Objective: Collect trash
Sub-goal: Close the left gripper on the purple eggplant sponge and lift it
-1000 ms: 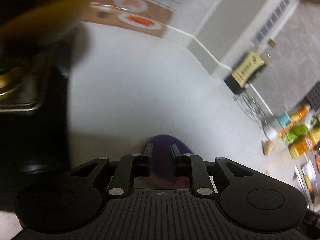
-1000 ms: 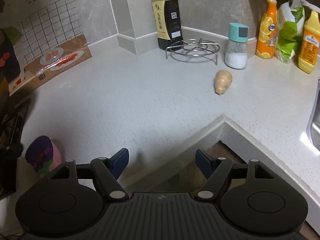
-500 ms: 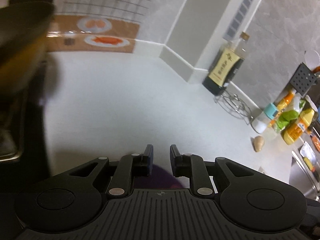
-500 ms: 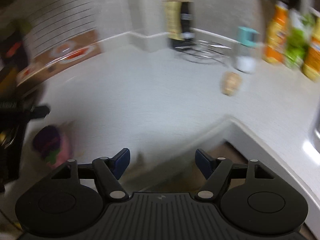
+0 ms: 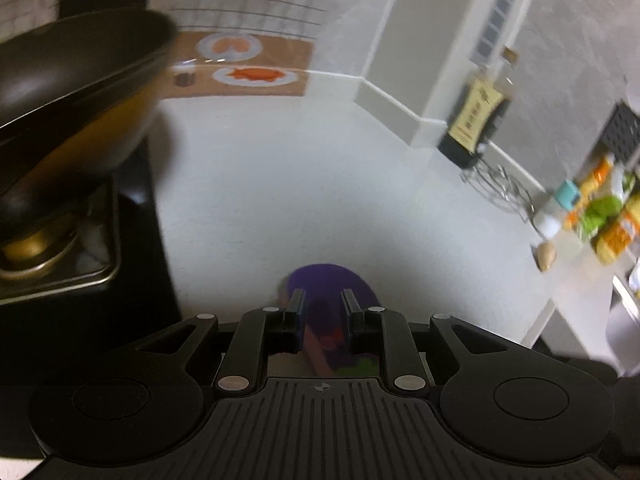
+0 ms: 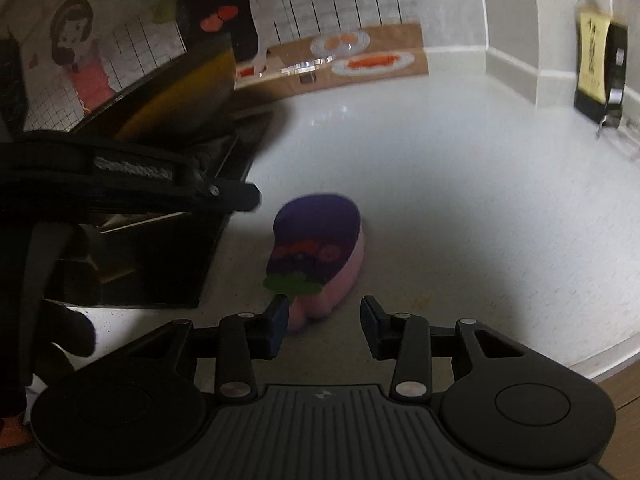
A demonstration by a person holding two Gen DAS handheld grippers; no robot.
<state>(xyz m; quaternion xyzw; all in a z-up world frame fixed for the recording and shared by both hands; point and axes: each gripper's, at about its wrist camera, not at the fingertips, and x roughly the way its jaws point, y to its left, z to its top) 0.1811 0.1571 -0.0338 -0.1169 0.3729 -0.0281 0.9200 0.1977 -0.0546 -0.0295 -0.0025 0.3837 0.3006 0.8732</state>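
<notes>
The purple-and-pink wrapper (image 6: 318, 258) lies on the white countertop (image 6: 460, 184), close to its front edge and just beside the black stove (image 6: 160, 264) at the counter's left end. A second ago it sat far off at the lower left of the right wrist view; now it fills the middle of that view, directly ahead of the right gripper (image 6: 324, 326). That gripper's jaws have just been closing and stand clearly narrower than before, yet they are still parted: the wrapper's near, pink end reaches just up to the gap by the left blue pad (image 6: 278, 322), and the pads do not press on it.

In the left wrist view the wrapper (image 5: 328, 284) shows beyond and beneath the left gripper (image 5: 322, 312), whose narrow gap is unchanged. Whether those fingers pinch the wrapper or merely hang over it I cannot tell. The left view has also rolled, so the dark pan (image 5: 76, 92) on the stove now looms larger at the upper left, and the sauce bottle (image 5: 478, 116) stands at the counter's back corner.
</notes>
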